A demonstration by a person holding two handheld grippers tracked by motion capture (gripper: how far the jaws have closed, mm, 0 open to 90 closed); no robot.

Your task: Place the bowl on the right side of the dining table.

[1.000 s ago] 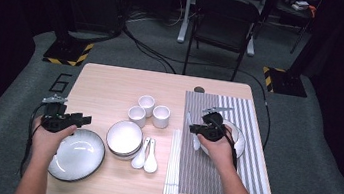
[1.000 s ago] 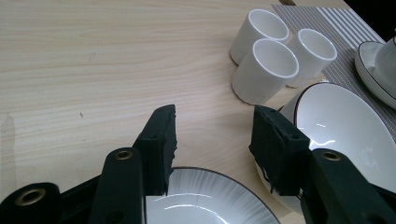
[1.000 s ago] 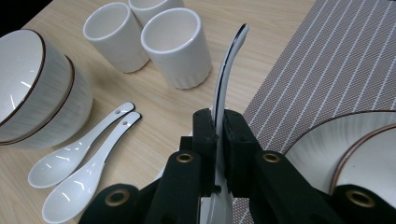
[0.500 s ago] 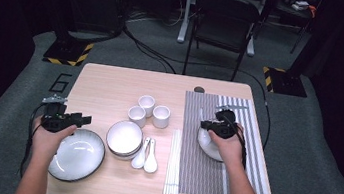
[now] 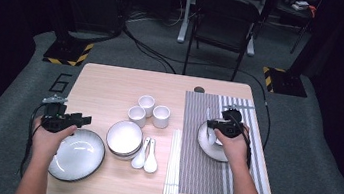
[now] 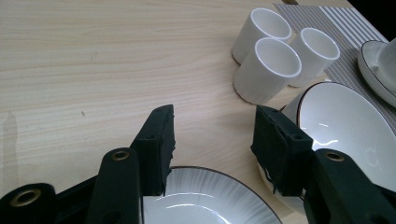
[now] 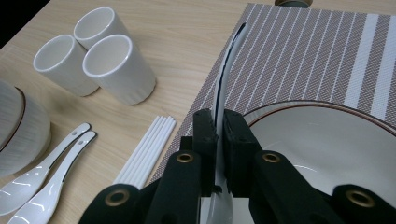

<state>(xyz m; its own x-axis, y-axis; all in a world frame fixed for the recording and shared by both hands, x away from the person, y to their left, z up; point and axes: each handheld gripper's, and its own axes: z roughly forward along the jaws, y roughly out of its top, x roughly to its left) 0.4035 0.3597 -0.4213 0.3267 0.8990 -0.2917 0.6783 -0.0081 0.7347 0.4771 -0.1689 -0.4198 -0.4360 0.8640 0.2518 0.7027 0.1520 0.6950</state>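
Note:
My right gripper (image 5: 214,125) (image 7: 219,126) is shut on a white spoon (image 7: 227,70) held on edge. The spoon's slim handle (image 5: 206,114) reaches forward past the jaws, above the near rim of a white plate (image 5: 208,151) (image 7: 327,140) that lies on the striped placemat (image 5: 229,185). At the table's left, my left gripper (image 5: 84,119) (image 6: 212,126) stands open just above the far rim of a ribbed white plate (image 5: 78,158) (image 6: 210,200). Nothing is between its jaws.
A stack of white bowls (image 5: 124,138) (image 6: 345,121) sits mid-table, with three white cups (image 5: 150,112) behind it. Two more spoons (image 5: 146,156) and a bundle of white chopsticks (image 5: 174,163) lie beside the placemat. A chair (image 5: 225,18) stands beyond the far table edge.
My right gripper has carried the spoon to the right, from the placemat's left part to over the white plate. The left gripper has stayed where it was.

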